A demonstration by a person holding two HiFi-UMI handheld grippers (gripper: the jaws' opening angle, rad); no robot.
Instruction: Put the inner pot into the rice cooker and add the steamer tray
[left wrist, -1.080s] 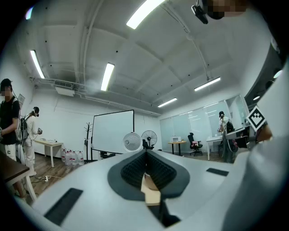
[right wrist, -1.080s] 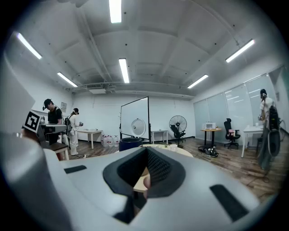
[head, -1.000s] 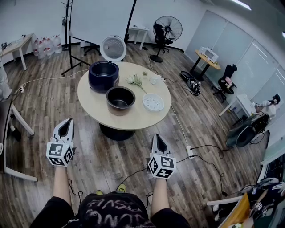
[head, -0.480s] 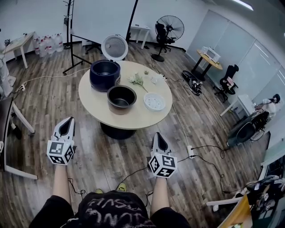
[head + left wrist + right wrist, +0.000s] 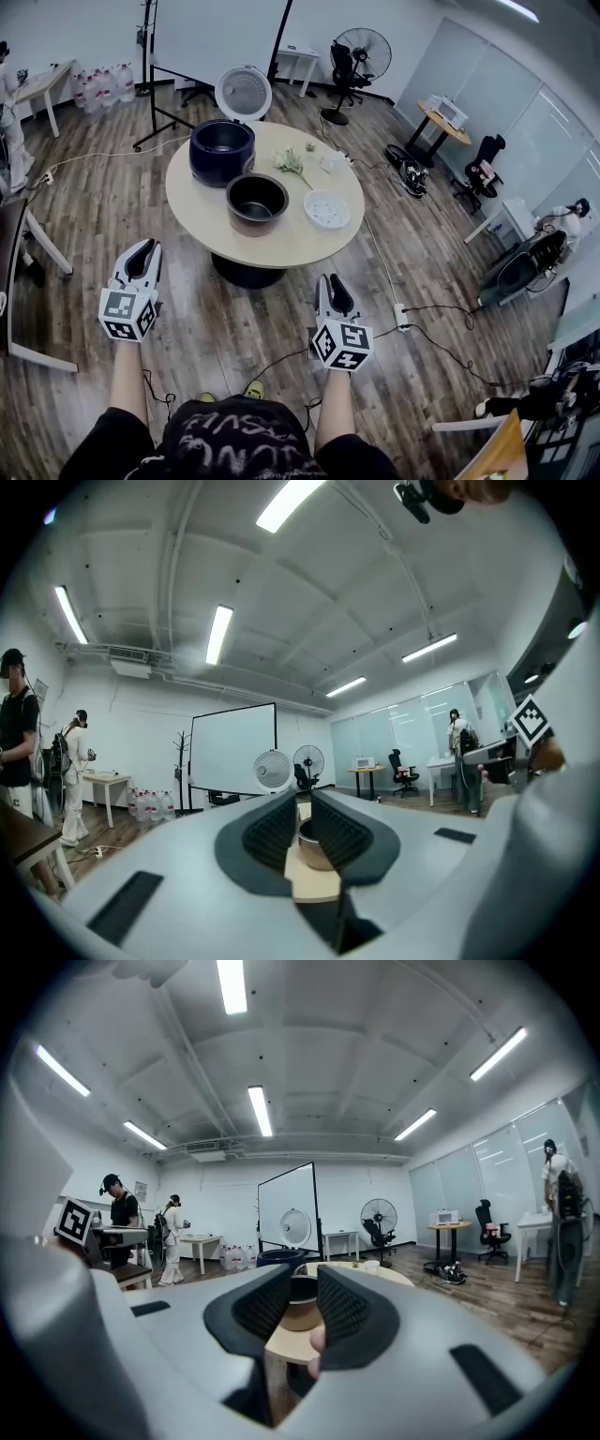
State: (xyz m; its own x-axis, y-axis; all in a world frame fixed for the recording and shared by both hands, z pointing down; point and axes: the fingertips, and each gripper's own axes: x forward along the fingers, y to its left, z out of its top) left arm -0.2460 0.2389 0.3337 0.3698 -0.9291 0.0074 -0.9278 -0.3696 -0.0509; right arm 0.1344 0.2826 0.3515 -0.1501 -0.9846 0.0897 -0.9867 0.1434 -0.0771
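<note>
A person stands back from the round table [image 5: 197,217] with a gripper in each hand. The left gripper [image 5: 141,255] and the right gripper [image 5: 330,286] point at the table, well apart from it. Both pairs of jaws are opening a little, with nothing between them. The dark blue rice cooker [image 5: 222,150] sits at the far left edge with its lid [image 5: 244,92] up. The inner pot [image 5: 257,202] stands near the middle, just beside the cooker. The white steamer tray [image 5: 325,208] lies by the right edge. The print on the person's dark shirt [image 5: 234,445] is too blurry to read.
</note>
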